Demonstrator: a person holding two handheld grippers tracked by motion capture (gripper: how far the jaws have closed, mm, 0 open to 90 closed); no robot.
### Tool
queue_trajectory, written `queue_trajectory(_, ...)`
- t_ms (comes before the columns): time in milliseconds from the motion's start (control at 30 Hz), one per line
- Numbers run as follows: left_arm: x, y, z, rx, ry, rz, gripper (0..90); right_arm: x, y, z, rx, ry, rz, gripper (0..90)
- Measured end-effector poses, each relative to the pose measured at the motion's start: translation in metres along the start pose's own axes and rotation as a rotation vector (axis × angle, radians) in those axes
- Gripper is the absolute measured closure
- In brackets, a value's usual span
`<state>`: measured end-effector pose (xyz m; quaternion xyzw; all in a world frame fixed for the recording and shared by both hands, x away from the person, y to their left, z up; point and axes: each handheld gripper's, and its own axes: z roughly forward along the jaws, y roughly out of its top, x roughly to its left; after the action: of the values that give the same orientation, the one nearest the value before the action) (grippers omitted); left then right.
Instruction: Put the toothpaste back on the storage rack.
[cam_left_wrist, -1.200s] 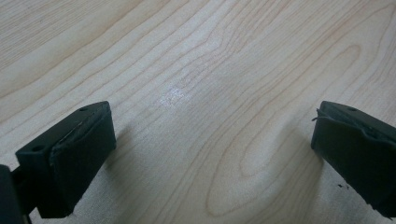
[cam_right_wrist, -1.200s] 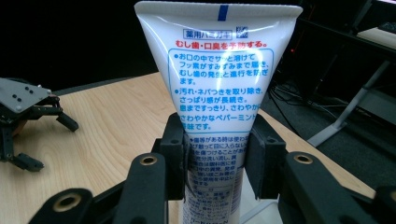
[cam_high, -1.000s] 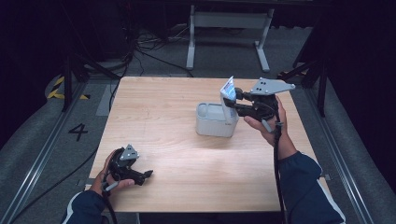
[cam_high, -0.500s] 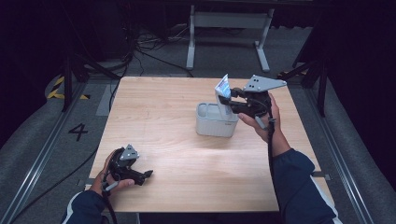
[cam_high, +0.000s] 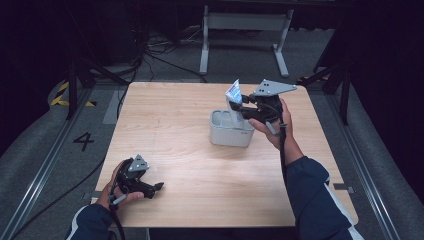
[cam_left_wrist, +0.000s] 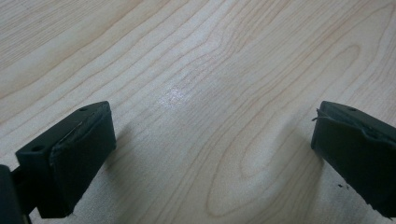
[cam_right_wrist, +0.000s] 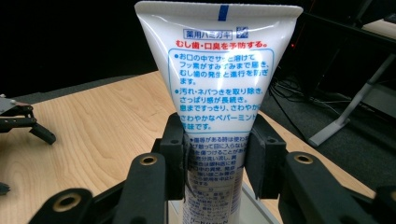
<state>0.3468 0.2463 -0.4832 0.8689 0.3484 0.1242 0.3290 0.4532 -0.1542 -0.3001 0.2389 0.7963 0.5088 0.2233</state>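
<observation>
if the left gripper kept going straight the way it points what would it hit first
Likely the light wooden table: the left gripper has its black jaws wide open, angled down at bare wood with nothing between them. How near the surface is, I can't judge.

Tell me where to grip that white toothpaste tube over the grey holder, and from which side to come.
Grip the toothpaste tube across its flat faces at mid-body, below the wide crimped end, as the right gripper does now. It stands upright, crimp up, above the grey holder, so probably come level from the side: the flat body gives the jaws two broad faces, and the lower end stays free to go down.
</observation>
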Motion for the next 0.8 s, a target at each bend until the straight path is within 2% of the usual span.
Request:
queue_trajectory(433,0.000,0.000,0.000,-0.001,-0.001,-0.002,0.2,-0.009,-0.010,0.022,0.029,-0.004,0.029,64.2)
queue_trajectory(633,0.000,0.000,0.000,-0.001,-0.002,-0.002,0.2,-0.012,-0.018,0.026,0.032,-0.013,0.041,64.0)
queue_trajectory(800,0.000,0.000,0.000,-0.001,-0.002,-0.001,0.2,-0.015,-0.026,0.030,0.055,-0.017,0.045,63.9)
